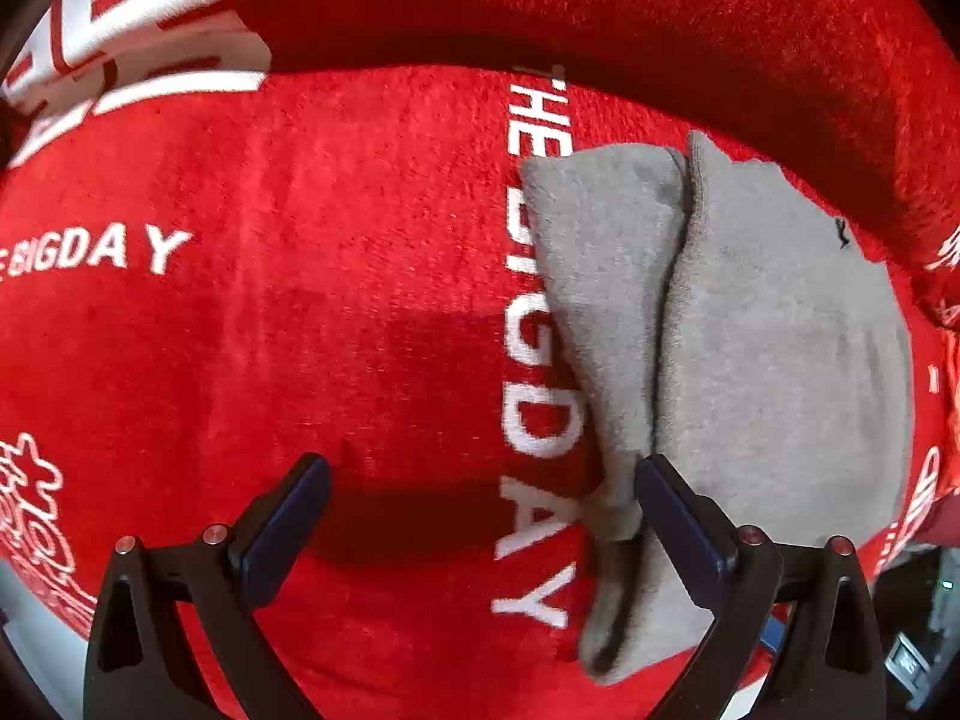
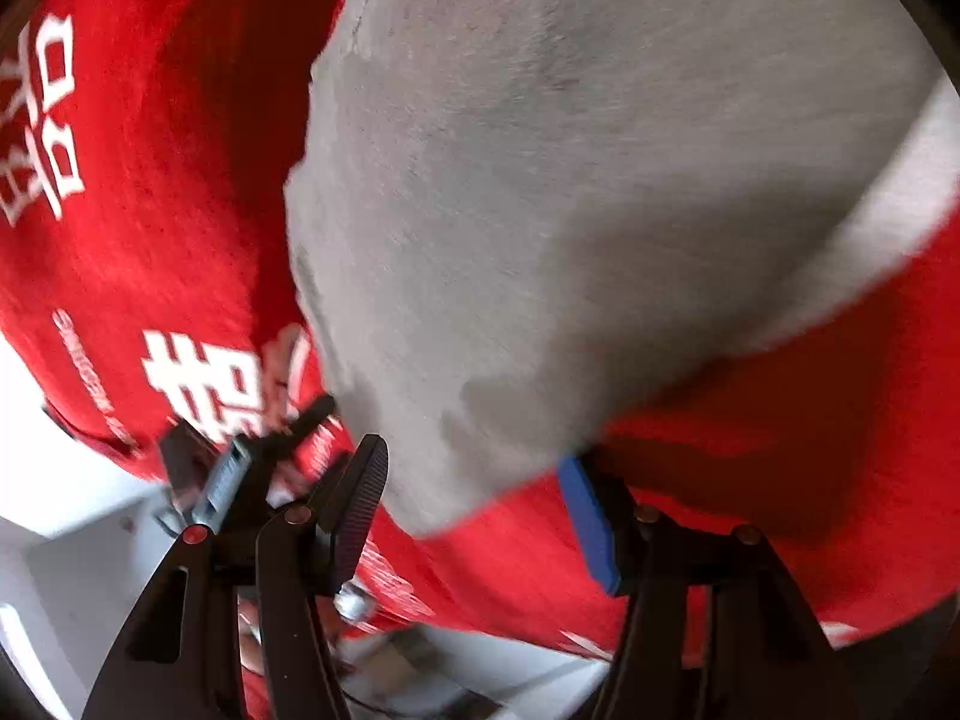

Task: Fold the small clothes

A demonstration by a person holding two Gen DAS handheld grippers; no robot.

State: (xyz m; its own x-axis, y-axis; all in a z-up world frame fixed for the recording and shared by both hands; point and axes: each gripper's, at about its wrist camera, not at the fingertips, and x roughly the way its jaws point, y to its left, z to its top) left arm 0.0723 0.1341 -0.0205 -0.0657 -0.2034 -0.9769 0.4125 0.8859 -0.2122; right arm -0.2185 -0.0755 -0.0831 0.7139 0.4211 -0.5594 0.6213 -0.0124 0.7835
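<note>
A grey garment (image 1: 768, 324), folded with a seam running down it, lies on the red blanket (image 1: 300, 330) at the right of the left wrist view. My left gripper (image 1: 483, 471) points down and is open over bare blanket. Its right finger (image 1: 678, 510) rests at the garment's lower left edge. In the blurred right wrist view the grey garment (image 2: 570, 180) fills the upper middle. My right gripper (image 2: 474, 462) is open, with the garment's near corner between its fingers and neither pad pressing on it. A dark blurred finger (image 2: 288, 426) of the other gripper shows at the left.
The red blanket has white lettering (image 1: 534, 396) and a raised, shadowed fold (image 1: 660, 30) along the far side. In the right wrist view its edge (image 2: 120, 444) ends at the lower left over a white surface (image 2: 78, 540). Dark clutter (image 1: 912, 648) sits past the blanket's lower right edge.
</note>
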